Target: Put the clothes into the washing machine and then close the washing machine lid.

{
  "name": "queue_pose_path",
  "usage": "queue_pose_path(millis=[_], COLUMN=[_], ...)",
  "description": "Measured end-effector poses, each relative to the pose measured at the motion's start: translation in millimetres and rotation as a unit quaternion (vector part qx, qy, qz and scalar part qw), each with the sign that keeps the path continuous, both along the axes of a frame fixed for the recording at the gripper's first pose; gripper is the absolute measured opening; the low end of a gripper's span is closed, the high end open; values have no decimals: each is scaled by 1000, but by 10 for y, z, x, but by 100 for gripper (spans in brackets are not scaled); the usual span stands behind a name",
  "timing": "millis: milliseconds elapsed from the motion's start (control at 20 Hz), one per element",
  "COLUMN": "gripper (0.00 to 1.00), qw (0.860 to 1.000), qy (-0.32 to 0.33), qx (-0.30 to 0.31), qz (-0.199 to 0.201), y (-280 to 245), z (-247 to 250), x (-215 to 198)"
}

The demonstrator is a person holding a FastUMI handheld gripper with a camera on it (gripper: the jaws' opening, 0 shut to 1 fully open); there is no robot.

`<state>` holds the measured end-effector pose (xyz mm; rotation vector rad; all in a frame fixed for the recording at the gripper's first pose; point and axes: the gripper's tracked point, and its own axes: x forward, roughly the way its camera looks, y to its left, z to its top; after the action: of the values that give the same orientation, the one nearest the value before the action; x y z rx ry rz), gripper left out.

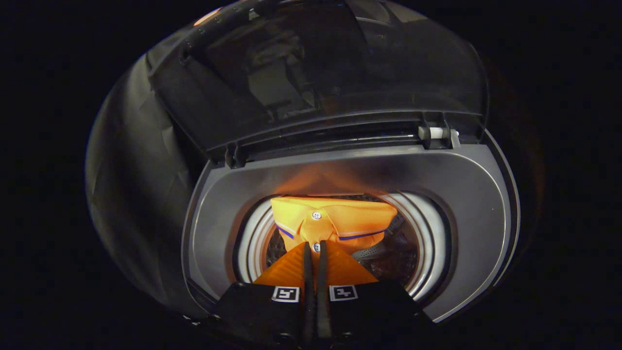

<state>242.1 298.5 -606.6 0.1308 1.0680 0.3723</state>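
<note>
An orange polo shirt (pixel 335 221) with white buttons and a blue stripe hangs folded over the round drum opening (pixel 418 262) of a top-loading washing machine (pixel 466 194). My gripper (pixel 316 249) is shut on the shirt at its button placket, fingers pressed close together with cloth between them. The shirt sits partly inside the drum, just ahead of the fingertips. The machine's dark see-through lid (pixel 330 73) stands raised beyond the opening, hinged at the back.
The grey top panel of the machine rings the drum opening on all sides. A white hinge piece (pixel 437 132) sits at the lid's right hinge. Dark cloth wall (pixel 131 184) rises to the left of the machine.
</note>
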Motion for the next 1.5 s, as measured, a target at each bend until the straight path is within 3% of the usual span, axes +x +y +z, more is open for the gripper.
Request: queue_pose_path(millis=[300,600,950,1300,1500], gripper=[11,30,94,99,99], qw=[1000,999,999,999,998], qy=[10,0,-8,-16,-54], qx=[-26,-30,-29,-31,-30], qz=[-14,-20,-18,-23,-25], y=[-80,-131,-135,-203,-226], z=[-112,-34,89,312,746], x=[36,88,22,-80,-75])
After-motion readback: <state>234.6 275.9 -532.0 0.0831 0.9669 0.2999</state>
